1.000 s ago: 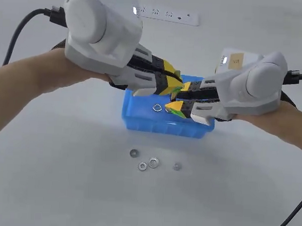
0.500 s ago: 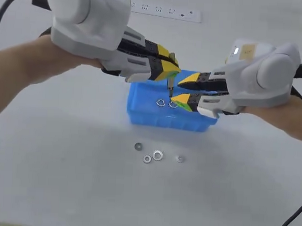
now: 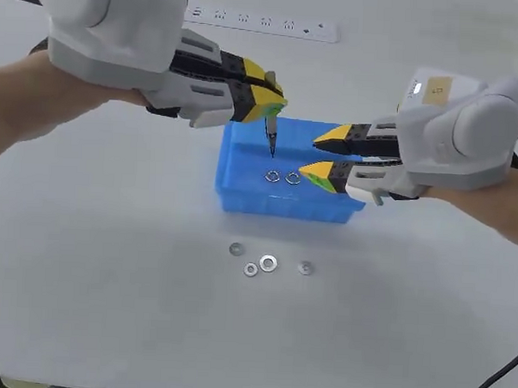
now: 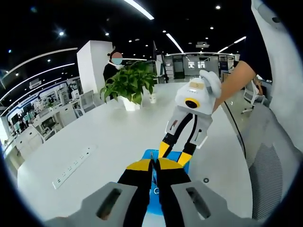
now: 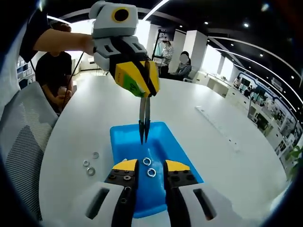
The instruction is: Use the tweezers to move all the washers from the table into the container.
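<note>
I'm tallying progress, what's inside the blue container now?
Two washers lie in the blue container, with the tweezers hanging over them. In the head view the right gripper covers the container's right end, so that part is unseen.

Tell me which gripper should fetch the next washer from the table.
Left, probably. The left gripper is shut on the tweezers, tips empty over the blue container; the right gripper is open and empty. Four washers lie on the table.

Over the blue container (image 3: 276,203), tweezers (image 3: 271,136) hanging from the left gripper (image 3: 274,100) block 11 o'clock and the right gripper (image 3: 312,156), jaws parted, blocks 3 o'clock; bare table (image 3: 109,282) lies free from 6 to 9, save four loose washers (image 3: 268,263) near 6 o'clock.
</note>
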A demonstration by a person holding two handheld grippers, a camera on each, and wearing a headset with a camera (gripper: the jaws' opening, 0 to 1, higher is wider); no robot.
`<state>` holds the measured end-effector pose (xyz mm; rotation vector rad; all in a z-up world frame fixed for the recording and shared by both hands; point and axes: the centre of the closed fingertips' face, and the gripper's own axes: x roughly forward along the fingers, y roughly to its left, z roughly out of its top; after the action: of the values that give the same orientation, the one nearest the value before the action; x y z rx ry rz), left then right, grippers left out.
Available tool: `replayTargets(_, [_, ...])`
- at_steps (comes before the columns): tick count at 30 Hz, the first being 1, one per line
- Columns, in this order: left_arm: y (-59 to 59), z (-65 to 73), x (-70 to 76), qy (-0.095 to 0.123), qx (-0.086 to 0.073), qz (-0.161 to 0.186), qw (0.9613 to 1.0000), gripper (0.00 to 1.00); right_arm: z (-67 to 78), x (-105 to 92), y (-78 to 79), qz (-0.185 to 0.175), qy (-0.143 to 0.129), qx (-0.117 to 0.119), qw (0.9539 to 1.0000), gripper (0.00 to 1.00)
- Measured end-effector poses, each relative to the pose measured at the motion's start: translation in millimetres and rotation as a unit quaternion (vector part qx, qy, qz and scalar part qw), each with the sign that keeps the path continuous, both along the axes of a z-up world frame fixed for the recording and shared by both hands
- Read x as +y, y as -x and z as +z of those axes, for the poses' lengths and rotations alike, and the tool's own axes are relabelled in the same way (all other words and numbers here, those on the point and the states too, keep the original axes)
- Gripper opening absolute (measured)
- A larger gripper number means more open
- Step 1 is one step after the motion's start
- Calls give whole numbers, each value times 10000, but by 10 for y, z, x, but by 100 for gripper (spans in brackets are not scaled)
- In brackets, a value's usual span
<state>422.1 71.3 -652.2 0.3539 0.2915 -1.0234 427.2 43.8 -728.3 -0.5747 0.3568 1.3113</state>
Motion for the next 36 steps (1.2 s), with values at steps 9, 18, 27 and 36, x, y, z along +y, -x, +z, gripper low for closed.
replayTargets(9, [236,68,4,-72,-45,-39,10000,7,173,-147,98,-213,-215,-61,9995,29])
replayTargets(18, [448,78,-1,-41,-54,-33,10000,7,136,-208,410,-202,-260,91,9994,36])
replayTargets(27, [755,1,-34,-21,134,-40,9999,7,64,-370,651,-148,-134,285,9994,39])
replayTargets(36, [975,-144,-107,-173,268,-159,9994,7,-8,-480,816,-211,-44,466,9987,44])
